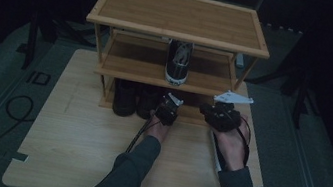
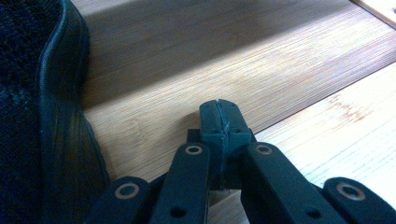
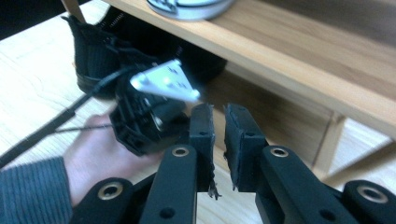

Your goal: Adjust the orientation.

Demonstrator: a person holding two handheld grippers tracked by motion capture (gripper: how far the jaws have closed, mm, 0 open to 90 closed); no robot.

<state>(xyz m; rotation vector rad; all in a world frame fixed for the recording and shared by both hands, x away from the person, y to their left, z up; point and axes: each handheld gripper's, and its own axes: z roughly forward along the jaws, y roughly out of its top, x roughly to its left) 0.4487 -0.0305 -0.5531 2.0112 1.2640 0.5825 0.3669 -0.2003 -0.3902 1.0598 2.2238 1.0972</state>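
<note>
My left gripper (image 2: 219,116) rests closed, empty, black boots (image 1: 135,100) at 9 o'clock; right gripper (image 3: 218,140) narrowly open, empty, approx. facing bottom shelf (image 2: 196,70).

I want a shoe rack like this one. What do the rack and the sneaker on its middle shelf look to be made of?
The rack looks like bamboo or light wood, with fine straight grain and a smooth satin sheen; I can't tell which. The sneaker seems to be dark canvas with a white rubber sole and toe cap, though the dim light leaves the fabric uncertain.
</note>
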